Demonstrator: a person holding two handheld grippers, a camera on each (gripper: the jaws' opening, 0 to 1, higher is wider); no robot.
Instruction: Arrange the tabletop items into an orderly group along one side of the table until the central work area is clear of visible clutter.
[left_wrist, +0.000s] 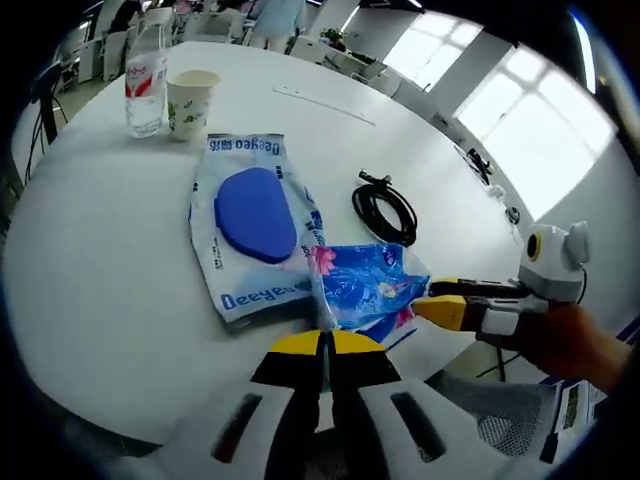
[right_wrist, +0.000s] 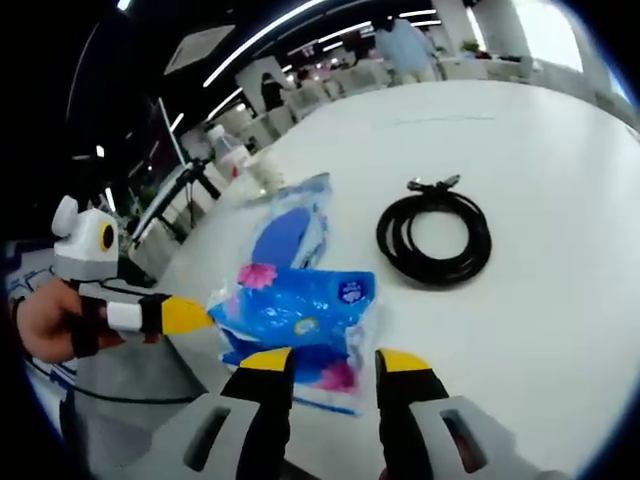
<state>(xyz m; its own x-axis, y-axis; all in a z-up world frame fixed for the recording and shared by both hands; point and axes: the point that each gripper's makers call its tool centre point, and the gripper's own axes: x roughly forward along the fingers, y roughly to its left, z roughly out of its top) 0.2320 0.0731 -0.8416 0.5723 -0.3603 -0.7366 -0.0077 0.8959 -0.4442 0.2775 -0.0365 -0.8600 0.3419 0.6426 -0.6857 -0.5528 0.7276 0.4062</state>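
A small blue tissue pack (left_wrist: 365, 285) with pink flowers lies at the near edge of the white round table (left_wrist: 100, 260), overlapping a white wet-wipe pack (left_wrist: 255, 225) with a blue lid. My left gripper (left_wrist: 325, 338) is shut on the tissue pack's near seam. My right gripper (left_wrist: 440, 298) comes in from the right, jaws apart at the pack's other end. In the right gripper view, the right gripper (right_wrist: 332, 360) stands open with the tissue pack (right_wrist: 300, 310) just ahead between its jaws. The left gripper (right_wrist: 195, 315) pinches the pack's left corner there.
A black coiled cable (left_wrist: 385, 210) (right_wrist: 435, 240) lies on the table beyond the packs. A water bottle (left_wrist: 145, 80) and a paper cup (left_wrist: 190, 105) stand together at the far side. Chairs, other tables and people are in the background.
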